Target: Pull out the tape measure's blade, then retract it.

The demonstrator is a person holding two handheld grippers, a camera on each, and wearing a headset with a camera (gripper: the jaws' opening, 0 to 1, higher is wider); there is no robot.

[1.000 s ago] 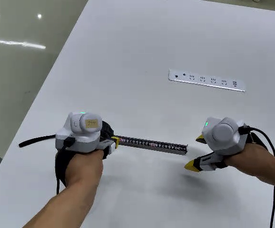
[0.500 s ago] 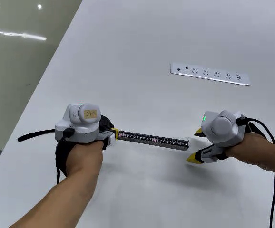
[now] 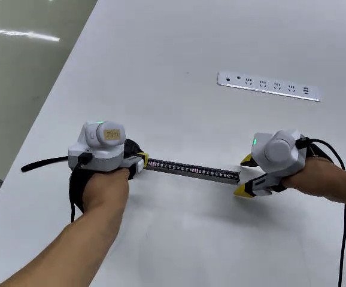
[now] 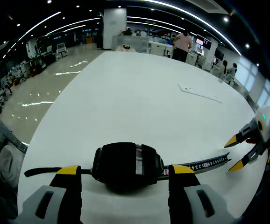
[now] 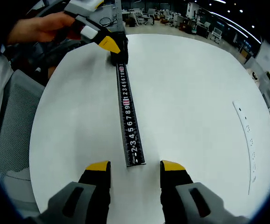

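The strap (image 3: 41, 163) trails left of the black tape measure case (image 4: 128, 165), which sits on the white table (image 3: 179, 54) clamped between the jaws of the left gripper (image 3: 138, 162). The blade (image 3: 194, 171) lies drawn out to the right of the case. At its far end the right gripper (image 3: 243, 175) has its jaws spread, with the blade tip between them touching neither, and a power strip (image 3: 267, 86) lies well beyond the case
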